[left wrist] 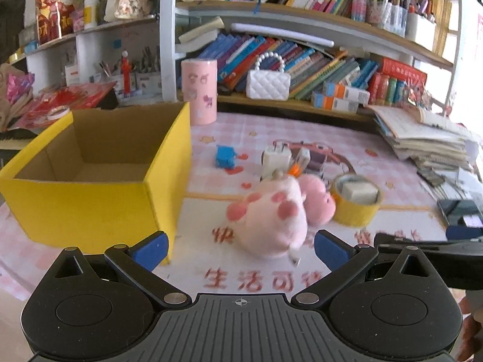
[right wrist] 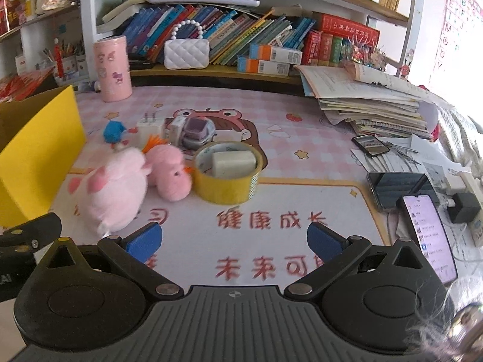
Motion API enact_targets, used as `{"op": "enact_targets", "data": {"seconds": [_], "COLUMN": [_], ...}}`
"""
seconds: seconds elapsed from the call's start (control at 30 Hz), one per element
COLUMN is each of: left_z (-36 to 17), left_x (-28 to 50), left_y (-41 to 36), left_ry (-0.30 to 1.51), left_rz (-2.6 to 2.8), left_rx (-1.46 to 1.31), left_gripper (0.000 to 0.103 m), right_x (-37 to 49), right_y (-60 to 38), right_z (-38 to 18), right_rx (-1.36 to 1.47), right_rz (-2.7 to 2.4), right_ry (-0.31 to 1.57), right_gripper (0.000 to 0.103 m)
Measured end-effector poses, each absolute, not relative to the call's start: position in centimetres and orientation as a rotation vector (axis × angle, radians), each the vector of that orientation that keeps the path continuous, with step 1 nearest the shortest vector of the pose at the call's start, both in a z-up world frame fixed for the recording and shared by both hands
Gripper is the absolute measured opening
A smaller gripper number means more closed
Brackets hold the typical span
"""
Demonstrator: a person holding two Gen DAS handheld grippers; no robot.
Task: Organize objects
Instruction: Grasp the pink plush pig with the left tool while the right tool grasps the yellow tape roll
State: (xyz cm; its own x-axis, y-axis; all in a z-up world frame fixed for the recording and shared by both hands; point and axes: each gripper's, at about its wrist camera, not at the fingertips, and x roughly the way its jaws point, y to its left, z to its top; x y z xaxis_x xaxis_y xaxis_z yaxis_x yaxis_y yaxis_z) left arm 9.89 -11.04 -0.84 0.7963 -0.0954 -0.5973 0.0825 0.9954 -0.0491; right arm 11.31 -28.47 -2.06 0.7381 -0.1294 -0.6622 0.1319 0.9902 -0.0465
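Note:
An empty yellow cardboard box stands open at the left of the pink desk mat; its side shows in the right wrist view. A pale pink plush lies just ahead of my open left gripper, between its fingers' line. A darker pink plush lies behind it. A yellow tape roll holds a white block. A blue cube, a white plug and small cases lie behind. My right gripper is open and empty over the mat.
A pink cylinder stands behind the box. Bookshelves with a white purse line the back. A stack of papers and several phones lie at the right. My right gripper shows in the left wrist view.

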Motion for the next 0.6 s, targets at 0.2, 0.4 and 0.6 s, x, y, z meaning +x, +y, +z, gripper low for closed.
{"op": "enact_targets", "data": {"seconds": [0.2, 0.4, 0.6], "left_z": [-0.9, -2.3, -3.9], "left_x": [11.8, 15.3, 18.7], "left_y": [-13.1, -13.9, -15.1], "left_ry": [0.632, 0.750, 0.801], "left_rz": [-0.068, -0.071, -0.073], "left_rx": [-0.013, -0.047, -0.019], "left_gripper": [0.103, 0.102, 0.097], "right_x": [13.2, 14.6, 15.5], "right_y": [-30.7, -33.2, -35.0], "right_z": [-2.4, -2.8, -3.1], "right_rx": [0.032, 0.085, 0.117], "right_rz": [-0.092, -0.048, -0.018], "right_ry": [0.719, 0.742, 0.753], "right_gripper": [0.103, 0.103, 0.103]}}
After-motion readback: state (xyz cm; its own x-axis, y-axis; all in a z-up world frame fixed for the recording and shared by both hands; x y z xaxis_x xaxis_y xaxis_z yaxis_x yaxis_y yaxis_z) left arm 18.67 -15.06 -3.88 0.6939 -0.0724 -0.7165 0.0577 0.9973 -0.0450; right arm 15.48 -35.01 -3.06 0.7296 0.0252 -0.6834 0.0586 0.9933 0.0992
